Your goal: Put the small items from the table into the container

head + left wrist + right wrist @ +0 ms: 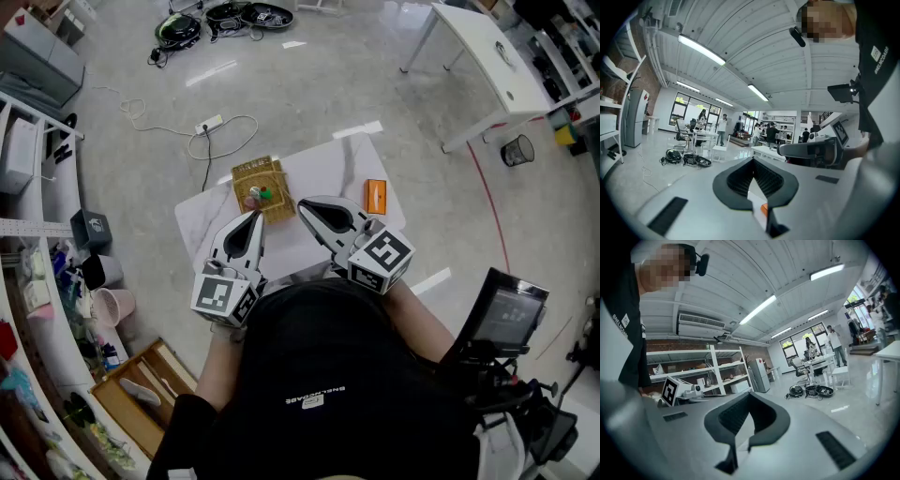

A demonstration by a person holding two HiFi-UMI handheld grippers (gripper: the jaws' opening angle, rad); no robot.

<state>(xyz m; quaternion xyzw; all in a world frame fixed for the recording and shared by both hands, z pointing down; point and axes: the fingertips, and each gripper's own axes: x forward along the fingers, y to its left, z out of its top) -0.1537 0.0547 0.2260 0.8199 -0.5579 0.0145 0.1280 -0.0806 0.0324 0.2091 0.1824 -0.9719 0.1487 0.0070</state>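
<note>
Readiness is suggested by the way the tools are held. The left gripper (pixel 253 218) and the right gripper (pixel 305 202) are carried side by side close to the person's body, over the near edge of the table (pixel 333 161). They are pointed roughly level across it, not down at anything.

The left gripper's jaws are pressed together and nothing is seen pinched. In the left gripper view only a sliver of white surface and a spot of orange are glimpsed through the hollow behind the tips, and what that spot belongs to cannot be told. The right gripper's jaws are likewise drawn together at the tips, with only pale surface showing through the hollow, so no item is carried. A pause between picks is judged most likely, with both tools lifted clear so that the table can be surveyed.

The container (pixel 246 172), a flat woven tray of straw colour, is set left of the table's middle, just beyond the left gripper's tip. A green piece (pixel 265 194) and pinkish pieces (pixel 253 199) are seen lying in it, too small to be identified.

One orange item (pixel 375 196), flat and rectangular, is left on the bare white top to the right of the container and well apart from it. It is judged to be what remains to be moved. The right gripper is placed nearer to it, and its jaws would have to be spread before a low pinch across the narrow sides could be made.
</note>
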